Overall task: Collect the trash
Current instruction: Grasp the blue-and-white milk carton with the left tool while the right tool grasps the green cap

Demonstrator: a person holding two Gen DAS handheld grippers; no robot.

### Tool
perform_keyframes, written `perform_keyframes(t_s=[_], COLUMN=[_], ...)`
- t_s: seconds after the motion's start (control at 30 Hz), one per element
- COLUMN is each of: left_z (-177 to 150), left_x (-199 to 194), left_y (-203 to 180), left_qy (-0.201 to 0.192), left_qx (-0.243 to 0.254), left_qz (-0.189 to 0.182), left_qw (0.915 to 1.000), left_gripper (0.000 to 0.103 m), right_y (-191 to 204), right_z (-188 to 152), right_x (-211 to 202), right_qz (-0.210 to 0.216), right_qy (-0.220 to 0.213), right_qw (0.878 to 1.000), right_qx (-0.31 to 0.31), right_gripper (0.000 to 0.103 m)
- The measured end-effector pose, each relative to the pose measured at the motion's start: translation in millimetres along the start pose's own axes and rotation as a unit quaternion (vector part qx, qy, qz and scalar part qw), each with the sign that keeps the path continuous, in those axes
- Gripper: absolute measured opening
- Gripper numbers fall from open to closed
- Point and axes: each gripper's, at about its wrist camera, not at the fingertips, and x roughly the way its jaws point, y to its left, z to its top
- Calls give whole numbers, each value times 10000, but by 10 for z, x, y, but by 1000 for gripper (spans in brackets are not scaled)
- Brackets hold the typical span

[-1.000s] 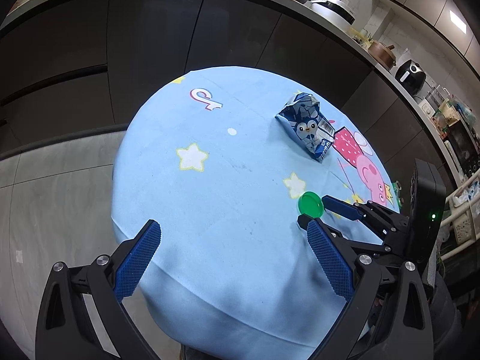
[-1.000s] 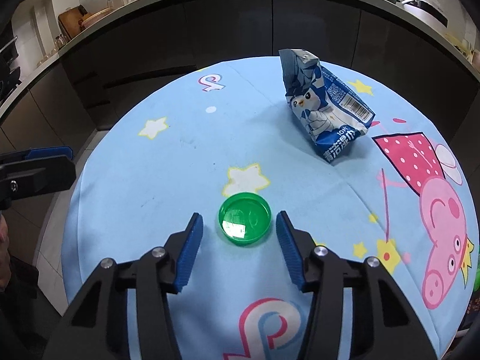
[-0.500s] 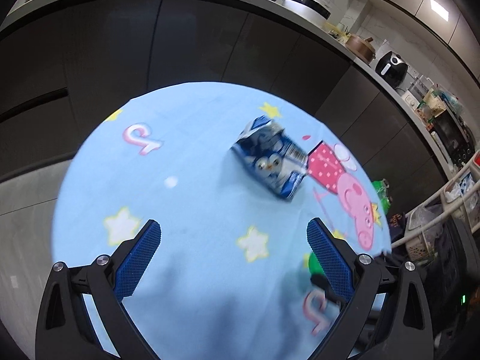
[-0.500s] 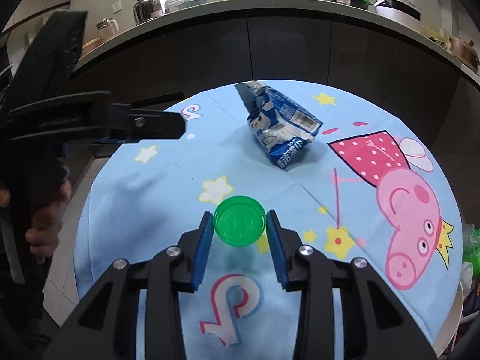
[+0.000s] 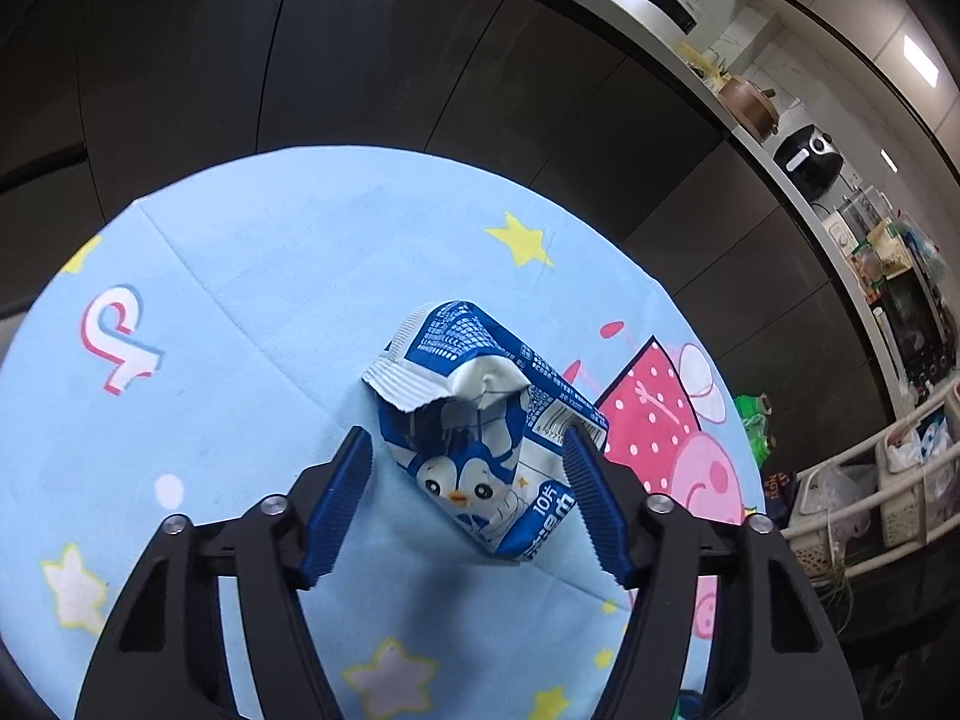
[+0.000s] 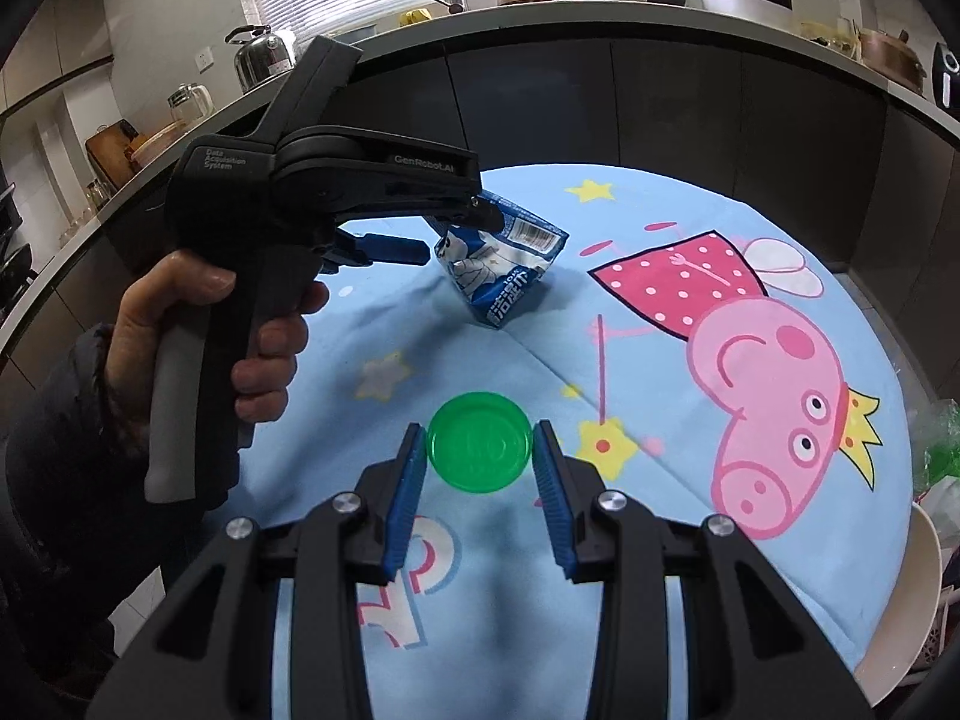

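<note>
- right gripper (image 6: 479, 461): pads clamped on either side of the green lid (image 6: 479, 449), held above the blue cartoon tablecloth (image 6: 630, 312) near its front edge
- left gripper (image 5: 468, 501): jaws closing around the torn blue-and-white penguin wrapper (image 5: 480, 432); wrapper sits between the pads, right pad at its barcode edge, left pad just clear, no squeeze visible
- wrapper lies crumpled near the cloth's centre, beside the pink pig print (image 6: 774, 360)
- a hand (image 6: 198, 336) grips the left tool's handle at the table's left edge
</note>
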Motion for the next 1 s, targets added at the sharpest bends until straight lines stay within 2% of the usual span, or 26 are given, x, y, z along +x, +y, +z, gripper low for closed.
perform_keyframes(t_s=[0.07,0.13,0.33,0.47,0.6,0.77,1.0], left_z=[8,-6,-239,-403,-594,-841,-1003], left_x=[45,63,-116,-322,-545,-716,-765], left_y=[10,12,-139,-271,-459,-700,-899], left_qy=[66,141,118,113,89,115,272], left_qx=[-56,-55,394,614,921,1468,1609], left_qz=[10,-45,-58,-304,-500,-494,-524], left_qw=[10000,9999,9991,9976,9945,9879,9852], left_gripper=[44,38,35,33,31,23,20], right_y=[-13,2,-18,-47,-109,-233,-378], right_z=[-18,-30,-50,-93,-165,-288,-465], right_x=[-16,-63,-180,-300,-506,-727,-967], right_qz=[12,28,51,31,-75,-173,-299], right_qy=[-7,-28,-158,-260,-418,-559,-748], right_qw=[10000,10000,9998,9995,9987,9971,9944], right_qx=[21,40,136,195,285,488,682], right_gripper=[37,37,37,37,37,37,37])
